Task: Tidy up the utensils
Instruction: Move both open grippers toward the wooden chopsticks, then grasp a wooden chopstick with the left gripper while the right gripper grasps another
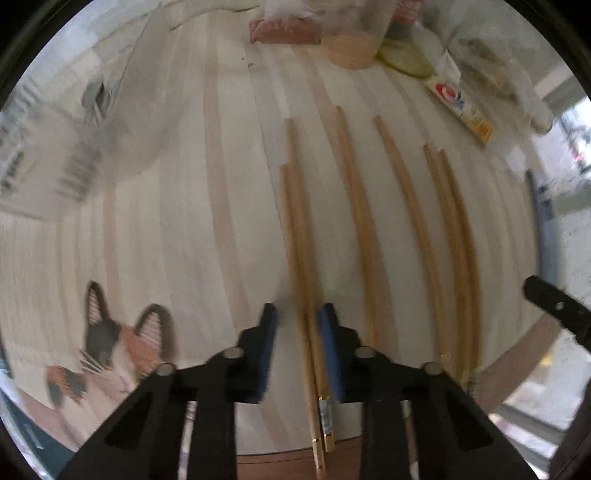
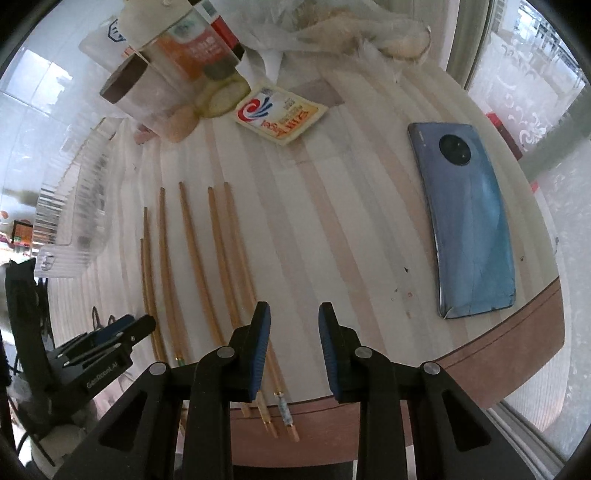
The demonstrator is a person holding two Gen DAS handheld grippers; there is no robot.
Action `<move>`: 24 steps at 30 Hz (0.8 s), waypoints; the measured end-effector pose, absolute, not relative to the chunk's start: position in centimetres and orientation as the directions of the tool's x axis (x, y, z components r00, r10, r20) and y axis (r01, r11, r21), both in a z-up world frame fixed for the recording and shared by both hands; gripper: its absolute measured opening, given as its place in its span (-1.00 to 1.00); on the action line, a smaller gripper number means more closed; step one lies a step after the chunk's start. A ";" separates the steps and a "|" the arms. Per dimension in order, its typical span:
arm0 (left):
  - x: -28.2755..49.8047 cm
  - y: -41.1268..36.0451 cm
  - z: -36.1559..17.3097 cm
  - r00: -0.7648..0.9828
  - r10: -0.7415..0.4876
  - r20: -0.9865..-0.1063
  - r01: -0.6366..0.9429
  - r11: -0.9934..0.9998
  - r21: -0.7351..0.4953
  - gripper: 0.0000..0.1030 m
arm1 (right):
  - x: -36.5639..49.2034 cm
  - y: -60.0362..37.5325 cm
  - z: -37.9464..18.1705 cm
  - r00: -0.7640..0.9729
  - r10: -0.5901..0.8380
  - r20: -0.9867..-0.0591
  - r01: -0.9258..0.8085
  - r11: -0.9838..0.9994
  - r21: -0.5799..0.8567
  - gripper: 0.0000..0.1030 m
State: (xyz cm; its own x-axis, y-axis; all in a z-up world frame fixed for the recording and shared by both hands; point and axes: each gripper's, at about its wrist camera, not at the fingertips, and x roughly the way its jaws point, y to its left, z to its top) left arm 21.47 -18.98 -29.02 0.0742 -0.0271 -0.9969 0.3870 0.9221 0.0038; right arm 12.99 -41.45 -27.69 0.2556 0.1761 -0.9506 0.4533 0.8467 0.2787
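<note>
Several wooden chopsticks lie side by side on the striped pale tabletop, tips pointing away. In the left wrist view my left gripper (image 1: 298, 314) is open, its jaws on either side of the leftmost pair of chopsticks (image 1: 301, 236); more chopsticks (image 1: 364, 221) lie to the right of it. In the right wrist view my right gripper (image 2: 293, 314) is open and empty, just right of the rightmost chopsticks (image 2: 232, 266). The left gripper (image 2: 122, 326) shows at the left over the leftmost pair (image 2: 147, 266).
A blue phone (image 2: 469, 218) lies at the right near the table's brown edge (image 2: 517, 343). A printed packet (image 2: 280, 112), jars and plastic bags (image 2: 332, 29) crowd the back. A clear ribbed container (image 2: 74, 206) stands at the left. A cat picture (image 1: 114, 339) is at the near left.
</note>
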 end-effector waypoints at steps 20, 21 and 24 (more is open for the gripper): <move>21.2 -8.4 -28.7 -0.003 -0.260 -0.965 0.078 0.962 -0.260 -0.76 | 14.1 -37.4 -28.7 0.248 0.264 -0.932 0.408 0.844 0.348 -0.44; 21.0 -8.6 -28.6 0.007 -0.247 -0.969 0.094 0.965 -0.245 -0.76 | 14.0 -37.3 -28.5 0.251 0.264 -0.931 0.404 0.846 0.349 -0.44; 21.4 -9.4 -29.5 0.025 -0.220 -0.975 0.115 0.970 -0.216 -0.78 | 14.0 -36.7 -27.9 0.257 0.256 -0.932 0.391 0.855 0.342 -0.44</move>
